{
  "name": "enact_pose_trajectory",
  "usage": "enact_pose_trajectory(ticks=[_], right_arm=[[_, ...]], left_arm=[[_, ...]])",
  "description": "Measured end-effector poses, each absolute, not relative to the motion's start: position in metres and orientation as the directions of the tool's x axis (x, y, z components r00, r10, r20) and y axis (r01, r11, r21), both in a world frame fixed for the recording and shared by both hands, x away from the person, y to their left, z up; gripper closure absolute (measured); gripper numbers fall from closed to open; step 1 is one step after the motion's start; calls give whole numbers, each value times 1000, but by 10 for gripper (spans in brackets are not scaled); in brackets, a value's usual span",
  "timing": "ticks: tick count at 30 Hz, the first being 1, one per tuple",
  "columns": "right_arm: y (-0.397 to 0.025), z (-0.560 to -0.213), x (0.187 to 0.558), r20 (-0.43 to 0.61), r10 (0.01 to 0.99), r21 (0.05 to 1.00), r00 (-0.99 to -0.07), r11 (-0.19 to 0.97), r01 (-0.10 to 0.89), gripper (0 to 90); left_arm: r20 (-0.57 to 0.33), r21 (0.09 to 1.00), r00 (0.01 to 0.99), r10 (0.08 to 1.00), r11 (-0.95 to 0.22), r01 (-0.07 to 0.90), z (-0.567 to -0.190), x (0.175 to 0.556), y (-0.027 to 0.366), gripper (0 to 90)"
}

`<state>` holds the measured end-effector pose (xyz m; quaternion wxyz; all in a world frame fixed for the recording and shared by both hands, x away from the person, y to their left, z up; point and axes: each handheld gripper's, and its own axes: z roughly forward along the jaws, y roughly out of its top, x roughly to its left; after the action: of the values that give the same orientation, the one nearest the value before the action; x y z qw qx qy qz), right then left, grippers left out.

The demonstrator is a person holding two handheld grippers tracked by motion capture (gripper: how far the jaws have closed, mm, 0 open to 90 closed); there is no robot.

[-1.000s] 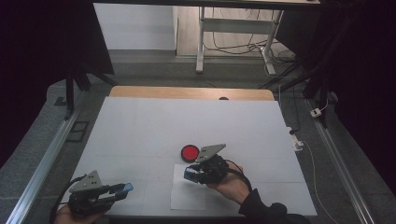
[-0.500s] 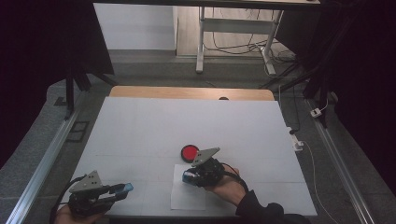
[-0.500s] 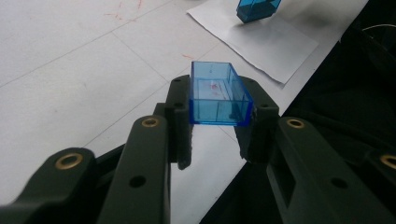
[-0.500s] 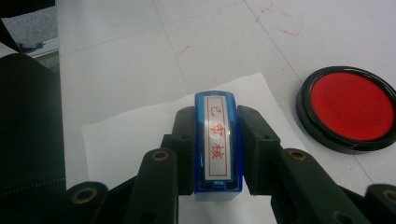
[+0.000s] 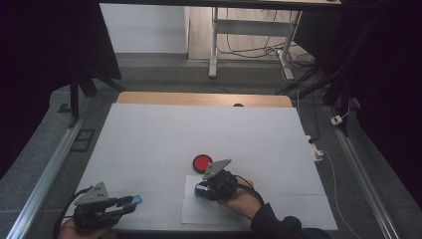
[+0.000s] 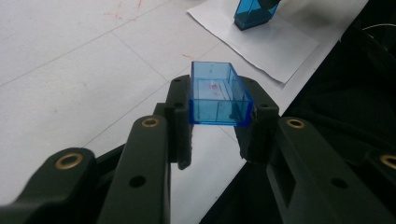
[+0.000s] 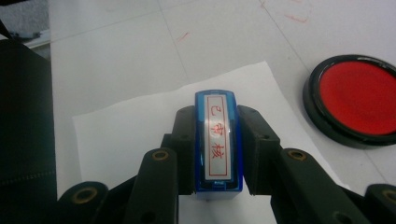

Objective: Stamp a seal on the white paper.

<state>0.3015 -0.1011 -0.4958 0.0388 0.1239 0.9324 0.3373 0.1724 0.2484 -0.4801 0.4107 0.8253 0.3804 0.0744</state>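
The right gripper [image 7: 218, 154] grasps a blue stamp [image 7: 218, 144] between its jaws, above the white paper sheet [image 7: 135, 126] on the table, near the red ink pad [image 7: 357, 98]. The left gripper [image 6: 217, 121] is clenched on the stamp's blue transparent cap [image 6: 217, 95], at the table's near left edge, well apart from the sheet.

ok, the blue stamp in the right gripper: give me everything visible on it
The stamp is a narrow rectangular block of translucent blue plastic, clamped across its long sides by the right gripper. Its top carries a white label with a red border and red characters. It is held upright over the white paper sheet; whether its base touches the sheet cannot be told. The red ink pad lies apart from it. In the high view it sits at the sheet's upper part.
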Motion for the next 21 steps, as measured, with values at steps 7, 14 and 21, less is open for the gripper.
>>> enact_pose_trajectory(ticks=[7, 14, 21], right_arm=[[-101, -497, 299, 15, 278, 630, -960, 743, 225, 712], [-99, -497, 295, -18, 275, 625, -961, 753, 204, 715], [-98, -497, 292, -42, 274, 621, -961, 761, 190, 717]], left_arm=[[-187, 732, 699, 691, -376, 568, -480, 173, 248, 681], [-185, 731, 699, 691, -378, 568, -480, 173, 248, 681], [-185, 730, 700, 690, -380, 568, -480, 173, 247, 681]])
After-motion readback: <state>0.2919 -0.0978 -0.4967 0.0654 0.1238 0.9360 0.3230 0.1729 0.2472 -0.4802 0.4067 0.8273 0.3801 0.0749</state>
